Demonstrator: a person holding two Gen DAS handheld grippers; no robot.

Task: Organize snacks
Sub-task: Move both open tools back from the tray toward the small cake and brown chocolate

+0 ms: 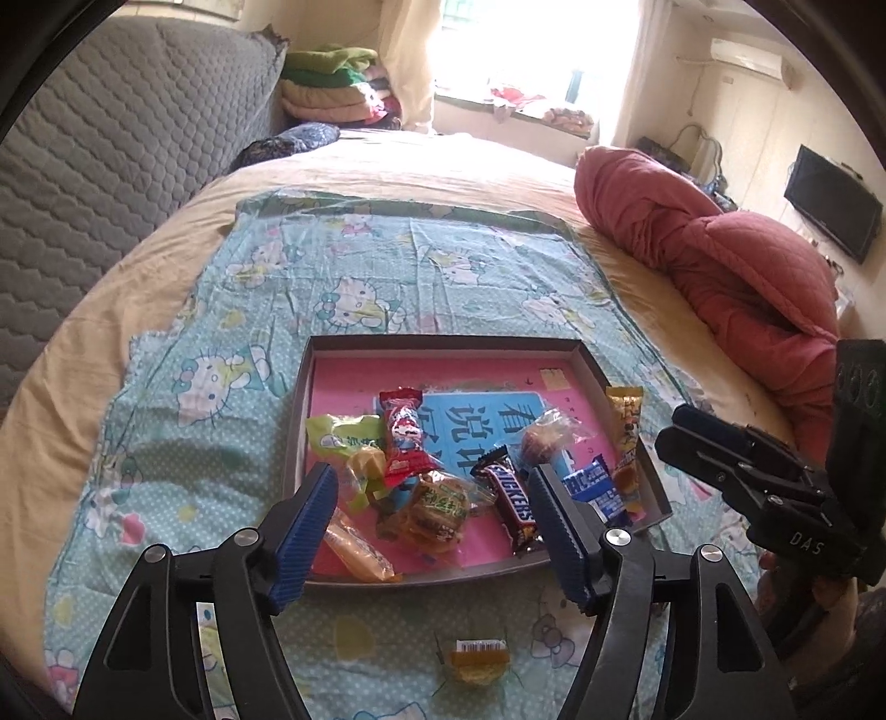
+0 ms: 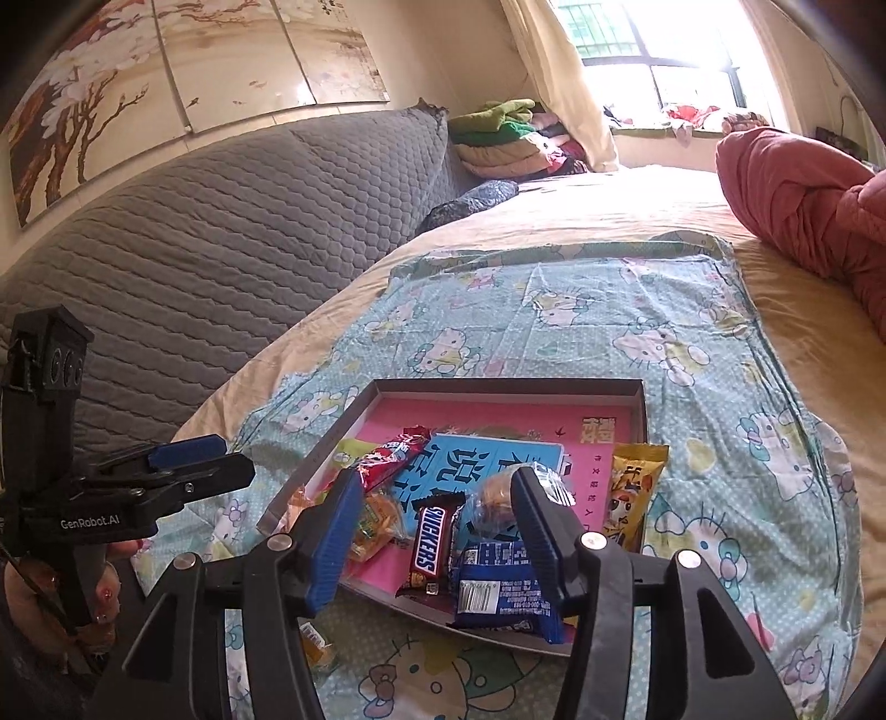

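While both hover over the snack tray (image 1: 590, 354), left gripper (image 1: 432, 531) spread empty, right gripper (image 2: 432, 531) likewise.

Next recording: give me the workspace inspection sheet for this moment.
Surface: cartoon-cat sheet spread over a bed.
Job's things: shallow box holding wrapped snacks, among them a chocolate bar and a blue packet; one small yellow snack lies outside on the sheet, in front of the box.
Clutter: nothing seen.
Grippers: left gripper and right gripper both open, empty, in front of the box.
Cables: nothing seen.
Surroundings: grey headboard, red quilt, folded blankets, window.
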